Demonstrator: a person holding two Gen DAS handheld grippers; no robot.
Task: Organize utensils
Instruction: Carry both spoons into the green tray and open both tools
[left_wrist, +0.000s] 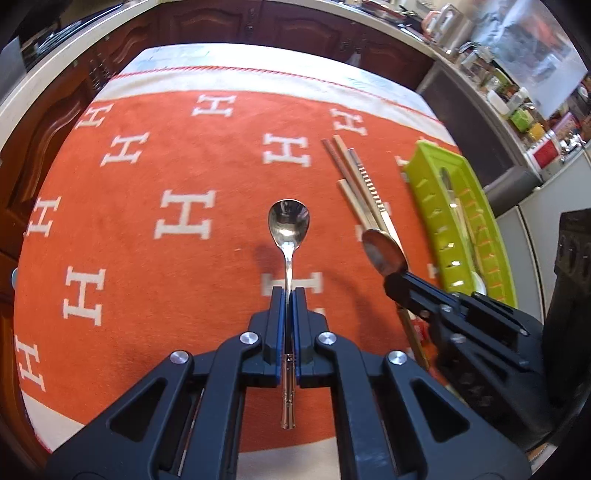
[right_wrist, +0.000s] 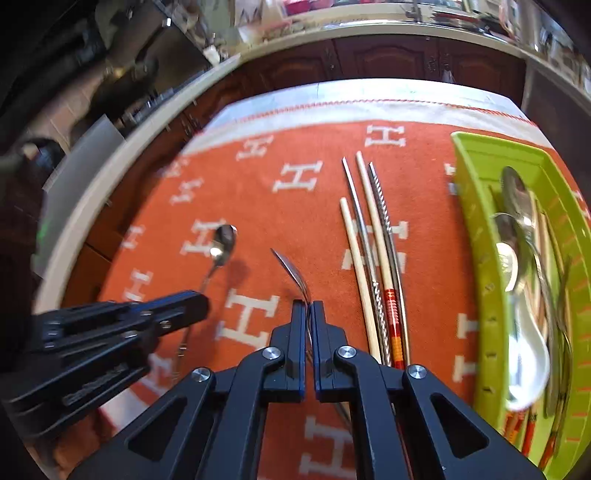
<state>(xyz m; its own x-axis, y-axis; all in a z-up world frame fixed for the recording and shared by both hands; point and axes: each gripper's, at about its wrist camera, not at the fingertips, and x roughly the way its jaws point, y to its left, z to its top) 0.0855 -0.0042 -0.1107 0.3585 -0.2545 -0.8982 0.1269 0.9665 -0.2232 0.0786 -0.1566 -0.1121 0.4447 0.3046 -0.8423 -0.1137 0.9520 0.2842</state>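
My left gripper (left_wrist: 289, 291) is shut on the handle of a metal spoon (left_wrist: 289, 221), whose bowl points forward and casts a shadow on the orange cloth (left_wrist: 147, 177). The right gripper (right_wrist: 307, 304) is shut on a second metal spoon (right_wrist: 291, 267), seen edge-on, also just above the cloth. In the left wrist view that gripper (left_wrist: 397, 284) and its spoon (left_wrist: 384, 253) sit to my right. The left gripper (right_wrist: 199, 304) and its spoon (right_wrist: 223, 240) appear at the left of the right wrist view. A green utensil tray (right_wrist: 476, 206) lies at the right.
Several chopsticks (right_wrist: 373, 251), wooden and metal, lie side by side on the cloth between the grippers and the tray. The tray holds metal spoons (right_wrist: 517, 199), a white ceramic spoon (right_wrist: 528, 343) and more chopsticks. Dark cabinets and a cluttered counter (left_wrist: 509, 96) surround the table.
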